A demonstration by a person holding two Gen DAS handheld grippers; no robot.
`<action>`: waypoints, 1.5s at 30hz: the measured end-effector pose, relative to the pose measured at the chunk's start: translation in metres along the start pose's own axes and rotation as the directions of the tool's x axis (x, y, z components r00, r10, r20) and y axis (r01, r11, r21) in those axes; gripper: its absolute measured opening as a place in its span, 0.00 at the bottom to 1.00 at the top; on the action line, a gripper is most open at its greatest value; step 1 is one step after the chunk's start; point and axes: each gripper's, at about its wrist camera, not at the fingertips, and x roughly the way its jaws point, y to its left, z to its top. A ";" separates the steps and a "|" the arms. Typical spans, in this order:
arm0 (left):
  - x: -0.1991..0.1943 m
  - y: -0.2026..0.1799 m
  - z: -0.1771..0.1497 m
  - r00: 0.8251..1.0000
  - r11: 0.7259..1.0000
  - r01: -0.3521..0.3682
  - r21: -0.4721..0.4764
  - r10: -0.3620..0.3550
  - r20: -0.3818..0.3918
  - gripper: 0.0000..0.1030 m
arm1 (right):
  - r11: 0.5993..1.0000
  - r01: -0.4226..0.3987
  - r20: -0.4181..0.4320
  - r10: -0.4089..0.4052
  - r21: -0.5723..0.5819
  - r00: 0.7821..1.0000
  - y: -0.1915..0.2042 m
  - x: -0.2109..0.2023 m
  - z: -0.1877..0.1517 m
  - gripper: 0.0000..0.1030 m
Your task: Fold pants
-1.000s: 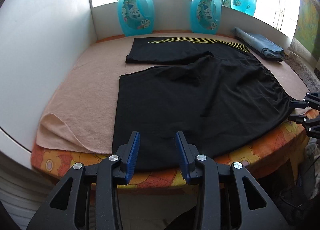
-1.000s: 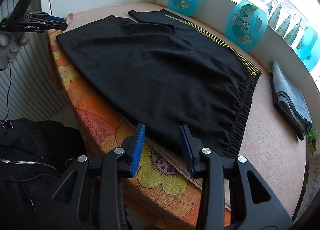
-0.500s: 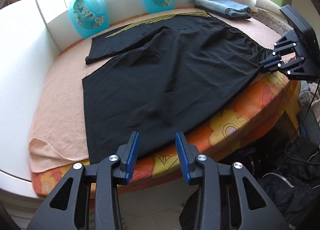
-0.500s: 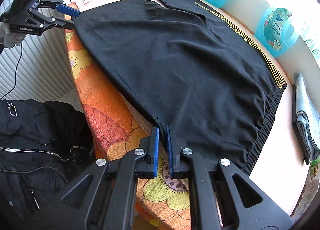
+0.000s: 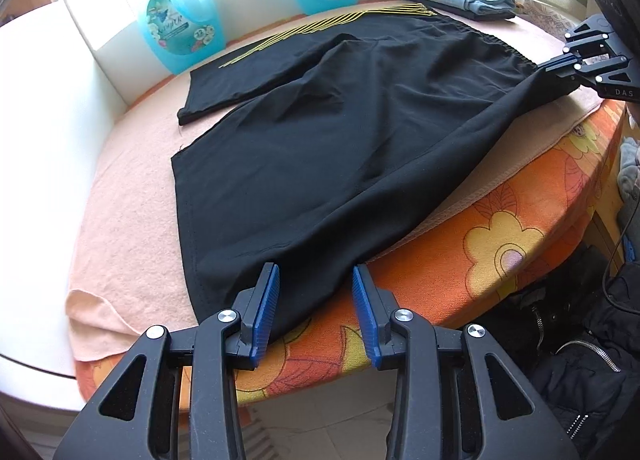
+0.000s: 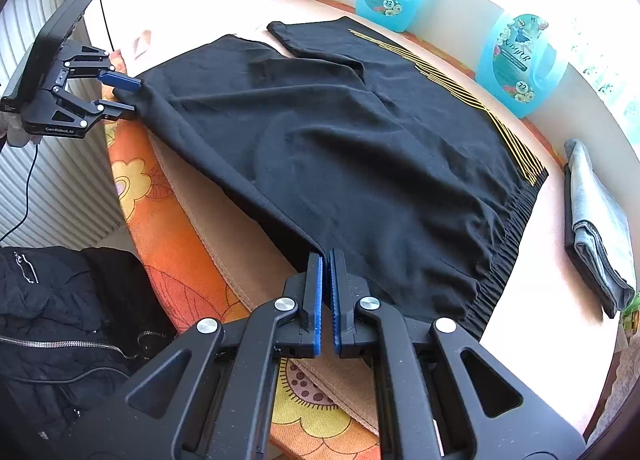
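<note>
Since a second earlier, the near waistband corner of the black pants (image 6: pixel 360 164) had lifted off the pink towel (image 5: pixel 120 260), and the right gripper (image 6: pixel 327 292) had pressed its jaws together on that corner. The pants lay spread across the towel on the floral table (image 5: pixel 520 244), yellow-striped leg farthest. The left gripper (image 5: pixel 314 306) had moved in on the near leg hem, jaws spread to either side of the cloth, not yet pinching. The step looked like securing both near corners; next, the left should clamp, then both carry the near leg over the far one.
</note>
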 end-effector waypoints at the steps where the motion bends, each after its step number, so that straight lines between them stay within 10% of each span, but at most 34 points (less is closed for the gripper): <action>1: -0.002 0.001 0.000 1.000 1.000 0.017 -0.015 -0.017 0.003 0.35 | 1.000 -0.002 0.002 0.002 0.003 1.000 -0.001 -0.001 0.000 0.04; 18: 0.011 -0.010 0.017 0.998 0.998 0.068 0.018 -0.067 -0.013 0.35 | 0.997 0.038 0.014 -0.039 0.072 0.999 -0.028 0.025 0.025 0.04; 21: 0.012 -0.006 0.017 0.995 0.995 0.098 0.003 -0.098 -0.013 0.12 | 0.996 0.023 0.007 -0.023 0.081 1.000 -0.031 0.030 0.024 0.04; 31: 0.016 0.015 0.029 0.998 0.997 0.051 -0.062 -0.050 0.031 0.03 | 0.993 -0.070 0.021 0.068 0.091 0.997 -0.038 0.024 0.012 0.04; 37: 0.023 0.016 0.028 0.998 0.997 0.061 -0.052 -0.059 0.025 0.03 | 0.998 -0.048 -0.015 0.048 0.036 0.999 -0.042 0.018 -0.010 0.54; 42: 0.022 0.017 0.024 0.998 0.998 0.052 -0.045 -0.050 0.034 0.03 | 1.000 -0.011 -0.074 0.011 0.006 0.997 -0.046 0.022 -0.028 0.52; 45: 0.021 0.017 0.021 0.999 0.999 0.023 -0.028 -0.022 0.030 0.05 | 1.000 -0.006 -0.080 0.007 0.020 0.997 -0.049 0.021 -0.033 0.28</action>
